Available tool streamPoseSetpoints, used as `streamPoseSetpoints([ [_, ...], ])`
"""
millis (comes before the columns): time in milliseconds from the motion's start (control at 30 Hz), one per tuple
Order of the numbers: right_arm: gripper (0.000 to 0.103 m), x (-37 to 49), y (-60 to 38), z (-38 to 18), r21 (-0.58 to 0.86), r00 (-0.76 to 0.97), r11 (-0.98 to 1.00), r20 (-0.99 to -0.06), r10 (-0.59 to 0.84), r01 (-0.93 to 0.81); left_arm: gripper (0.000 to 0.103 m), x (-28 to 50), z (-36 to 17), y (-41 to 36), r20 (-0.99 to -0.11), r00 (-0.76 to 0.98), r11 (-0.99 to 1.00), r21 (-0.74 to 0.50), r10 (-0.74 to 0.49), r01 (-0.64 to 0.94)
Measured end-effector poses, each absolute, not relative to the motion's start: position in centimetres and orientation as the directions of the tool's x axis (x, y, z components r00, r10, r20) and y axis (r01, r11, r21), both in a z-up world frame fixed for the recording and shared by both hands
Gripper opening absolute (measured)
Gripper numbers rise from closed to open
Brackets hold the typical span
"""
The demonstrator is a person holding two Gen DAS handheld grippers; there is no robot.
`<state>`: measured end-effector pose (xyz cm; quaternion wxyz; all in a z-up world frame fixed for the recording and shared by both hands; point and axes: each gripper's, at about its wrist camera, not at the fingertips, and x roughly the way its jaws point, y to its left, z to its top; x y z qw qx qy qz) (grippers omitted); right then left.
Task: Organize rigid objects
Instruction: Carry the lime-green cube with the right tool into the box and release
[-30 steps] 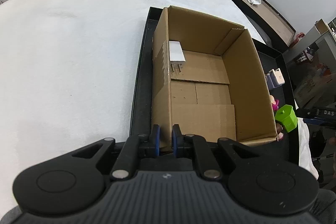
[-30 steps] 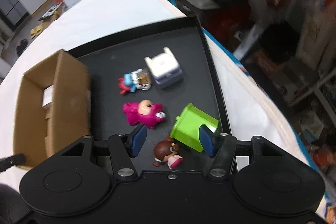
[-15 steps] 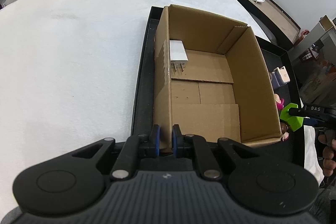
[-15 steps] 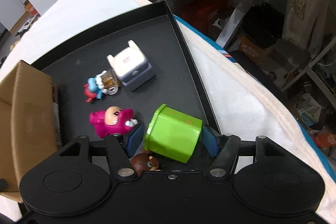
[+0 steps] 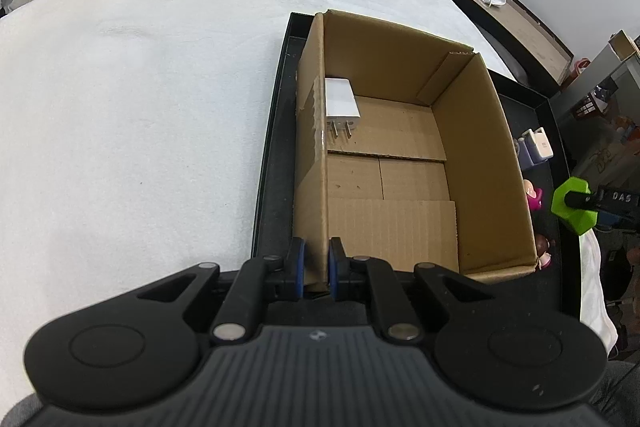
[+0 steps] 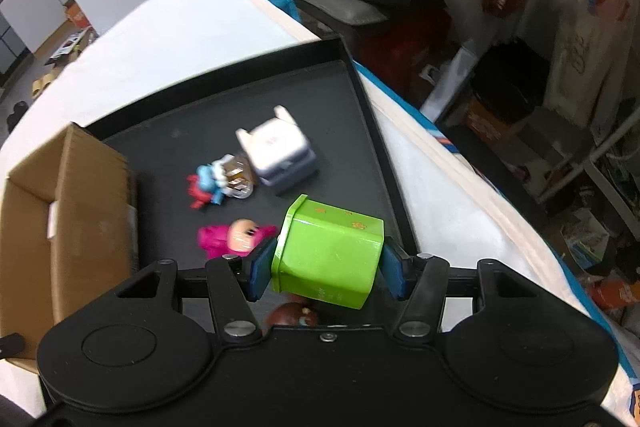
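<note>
The right gripper (image 6: 326, 269) has just squeezed in on the green tin (image 6: 330, 253) and holds it above the black tray (image 6: 362, 99). The left gripper (image 5: 316, 265) pinches the wall of the cardboard box (image 5: 474, 147), where a white charger (image 5: 340, 101) lies.

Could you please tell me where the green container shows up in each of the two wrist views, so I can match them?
Left wrist: the green container sits at the far right edge, beyond the cardboard box, partly hidden by a black finger.
Right wrist: it fills the lower centre, between the right gripper pads.
Shared landmark: the cardboard box, at the left in the right wrist view.
</note>
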<state>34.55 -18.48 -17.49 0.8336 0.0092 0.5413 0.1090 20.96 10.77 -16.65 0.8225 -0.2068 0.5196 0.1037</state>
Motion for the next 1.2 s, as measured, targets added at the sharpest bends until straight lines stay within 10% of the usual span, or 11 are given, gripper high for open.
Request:
streamPoseSetpoints([
  [1200,0.054,32.1,-4.9,-8.8,0.136,0.419,0.890,-0.844,0.334,-0.435,0.011,20.6,-17.0,12.4,-0.882,0.457,0.887,-0.297,-0.114,-0.353],
])
